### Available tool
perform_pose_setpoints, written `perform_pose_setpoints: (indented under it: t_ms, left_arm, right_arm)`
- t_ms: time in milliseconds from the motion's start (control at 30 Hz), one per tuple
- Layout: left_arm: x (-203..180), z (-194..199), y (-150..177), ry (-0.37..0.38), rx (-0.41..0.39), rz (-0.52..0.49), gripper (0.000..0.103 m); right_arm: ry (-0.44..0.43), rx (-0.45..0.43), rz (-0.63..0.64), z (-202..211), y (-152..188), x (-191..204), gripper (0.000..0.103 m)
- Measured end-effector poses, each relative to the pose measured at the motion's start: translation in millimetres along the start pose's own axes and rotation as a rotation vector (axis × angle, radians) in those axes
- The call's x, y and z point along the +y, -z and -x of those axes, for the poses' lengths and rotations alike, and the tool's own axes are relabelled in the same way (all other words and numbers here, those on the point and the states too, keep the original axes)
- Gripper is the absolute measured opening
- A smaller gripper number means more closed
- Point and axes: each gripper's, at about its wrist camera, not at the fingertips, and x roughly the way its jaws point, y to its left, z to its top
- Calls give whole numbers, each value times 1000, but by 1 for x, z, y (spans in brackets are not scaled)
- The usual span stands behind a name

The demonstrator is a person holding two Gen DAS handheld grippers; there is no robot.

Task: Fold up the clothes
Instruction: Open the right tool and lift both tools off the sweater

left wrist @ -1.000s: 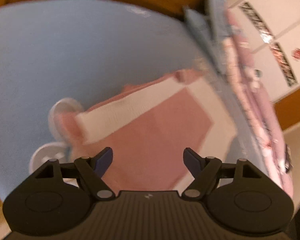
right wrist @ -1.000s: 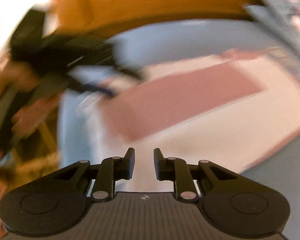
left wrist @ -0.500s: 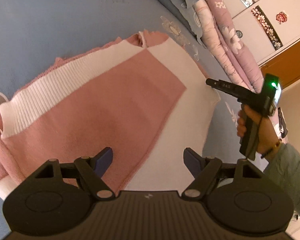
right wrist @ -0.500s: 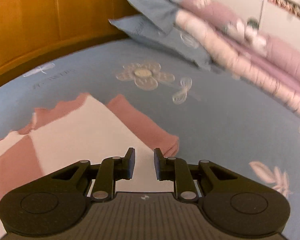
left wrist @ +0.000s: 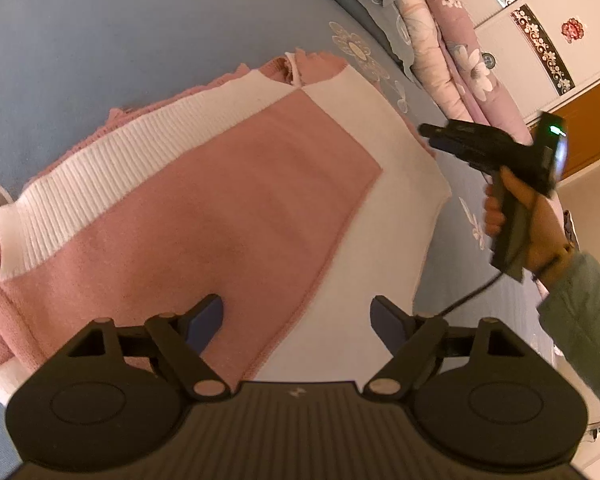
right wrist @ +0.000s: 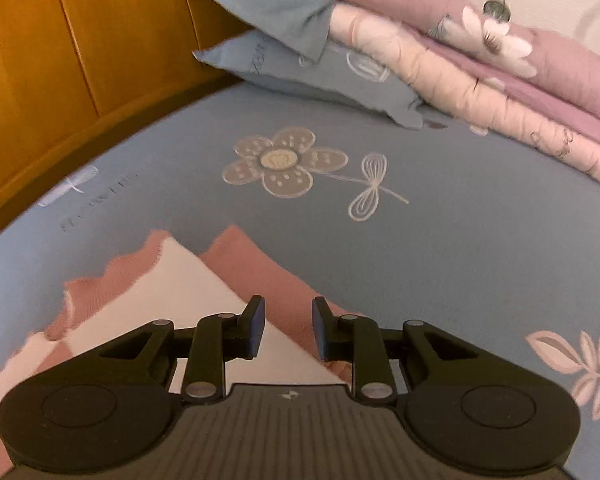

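Below the spread fingers of the left gripper (left wrist: 296, 322), a pink-and-white sweater (left wrist: 228, 208) lies flat on the blue bedsheet (left wrist: 100, 40), nothing between the pads. The right gripper (right wrist: 288, 330) hovers over the sweater's pink edge; its jaws have just been opening, a narrow empty gap between them.

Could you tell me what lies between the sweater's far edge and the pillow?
Only bare blue sheet, printed with a flower; the right wrist view shows nothing resting between the sweater and the pillow.
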Motion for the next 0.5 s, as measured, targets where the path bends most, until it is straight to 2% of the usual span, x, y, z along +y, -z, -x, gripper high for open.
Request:
perform_pose_setpoints:
  t_ms: [67, 167, 300, 333, 400, 500]
  left_arm:
    - [3, 1, 0, 10, -5, 12, 81]
    - [6, 2, 0, 23, -10, 26, 81]
    - [8, 2, 0, 32, -11, 24, 81]
    - [8, 2, 0, 34, -12, 26, 81]
    - [8, 2, 0, 34, -13, 26, 81]
    - [7, 1, 1, 29, -14, 24, 81]
  right_arm:
    - [10, 59, -50, -18, 2, -10, 26]
    - [5, 66, -53, -18, -1, -10, 27]
    - [-45, -28, -49, 1, -20, 5, 29]
    - [-68, -29, -43, -1, -26, 12, 29]
    - [-71, -6, -30, -18, -33, 22, 29]
    - [-29, 74, -45, -49, -30, 26, 29]
